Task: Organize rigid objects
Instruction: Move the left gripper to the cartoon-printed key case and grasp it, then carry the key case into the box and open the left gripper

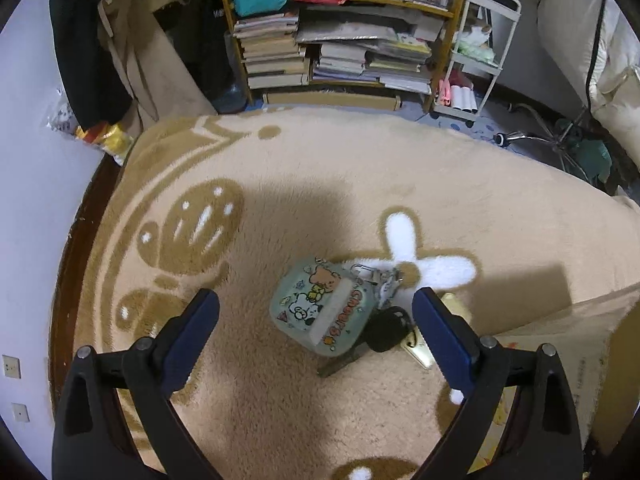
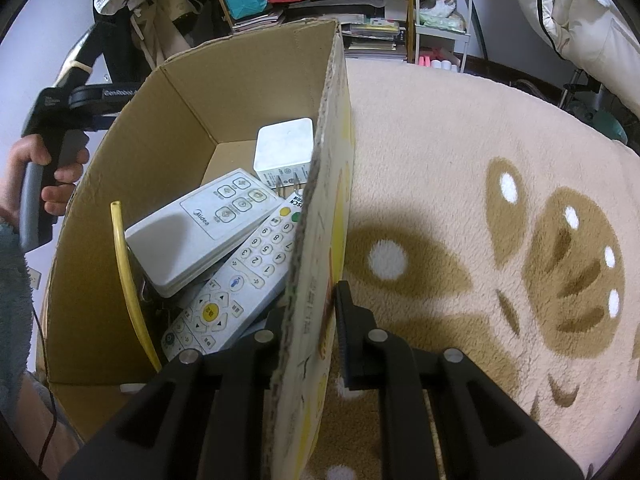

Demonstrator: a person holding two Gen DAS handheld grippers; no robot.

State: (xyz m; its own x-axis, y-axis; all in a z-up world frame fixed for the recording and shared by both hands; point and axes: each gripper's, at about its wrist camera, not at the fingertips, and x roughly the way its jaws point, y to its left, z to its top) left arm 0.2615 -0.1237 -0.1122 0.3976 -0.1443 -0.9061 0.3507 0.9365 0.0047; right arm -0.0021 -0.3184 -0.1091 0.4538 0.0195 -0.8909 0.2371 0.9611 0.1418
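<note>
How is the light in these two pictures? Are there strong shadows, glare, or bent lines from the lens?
Left wrist view: broad, soft-edged shadows cross the blanket around the key pouch; fisheye bends the bookshelf; corners black. Right wrist view: a dark shadow lies right of the cardboard box wall; mild sheen on the white remote, no harsh glare; the blanket edge curves.
</note>
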